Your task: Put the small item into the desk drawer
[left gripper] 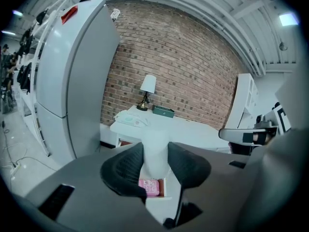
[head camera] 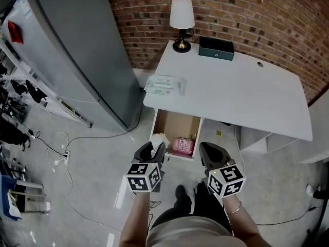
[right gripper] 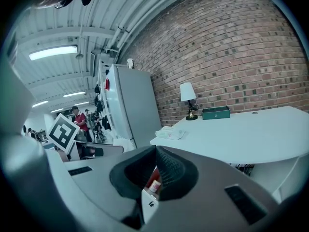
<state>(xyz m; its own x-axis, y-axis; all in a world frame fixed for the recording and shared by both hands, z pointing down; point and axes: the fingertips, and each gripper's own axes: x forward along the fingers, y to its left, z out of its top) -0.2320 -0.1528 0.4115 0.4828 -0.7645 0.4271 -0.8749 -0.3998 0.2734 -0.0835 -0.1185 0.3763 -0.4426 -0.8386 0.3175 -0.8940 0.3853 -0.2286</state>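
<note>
The white desk [head camera: 231,91] has its drawer [head camera: 177,125] pulled open under the left end. A pink packet [head camera: 182,145] lies in the drawer's front part and shows below the jaws in the left gripper view [left gripper: 149,187]. My left gripper [head camera: 154,147] hovers at the drawer's front left corner, shut on a small white item [head camera: 159,138]. That item stands upright between the dark pads [left gripper: 155,153]. My right gripper [head camera: 208,151] hangs just right of the drawer front. Its jaws [right gripper: 153,170] are together with nothing held.
On the desk stand a lamp [head camera: 182,19], a dark green box [head camera: 216,48] and a pack of wipes [head camera: 164,84]. A tall grey fridge [head camera: 77,50] stands left of the desk. Cables [head camera: 67,158] trail on the floor. A brick wall runs behind.
</note>
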